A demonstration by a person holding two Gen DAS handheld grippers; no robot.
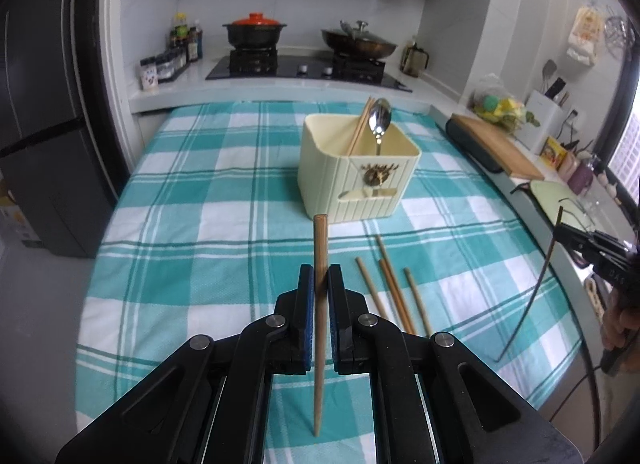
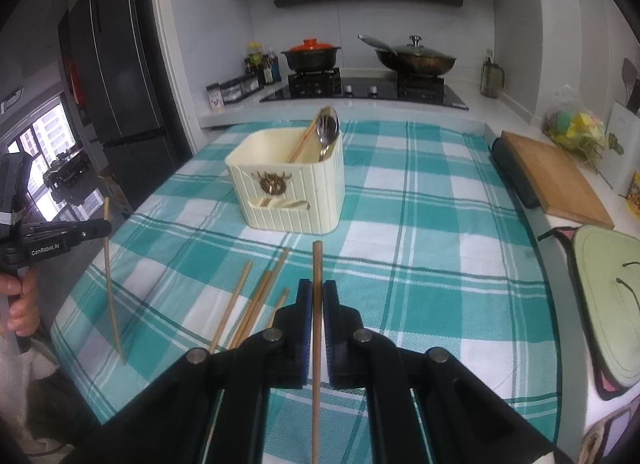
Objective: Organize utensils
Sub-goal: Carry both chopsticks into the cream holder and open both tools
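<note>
My left gripper [image 1: 321,276] is shut on a wooden chopstick [image 1: 320,248], held upright above the checked tablecloth [image 1: 224,200]. My right gripper [image 2: 318,292] is shut on a second chopstick [image 2: 317,264], also lifted off the cloth. Each gripper shows in the other's view, at the far right [image 1: 560,230] and at the far left [image 2: 107,226], its chopstick hanging down. A cream utensil holder [image 1: 356,176] [image 2: 288,188] stands mid-table with a metal spoon [image 1: 380,118] [image 2: 328,130] and chopsticks inside. Several loose chopsticks [image 1: 390,292] [image 2: 256,300] lie on the cloth in front of it.
Behind the table runs a counter with a stove, a black pot with an orange lid [image 1: 255,30] and a lidded wok [image 1: 359,42]. A wooden cutting board [image 2: 556,180] and a pale green mat [image 2: 608,304] lie on the right counter. A dark fridge [image 1: 44,124] stands left.
</note>
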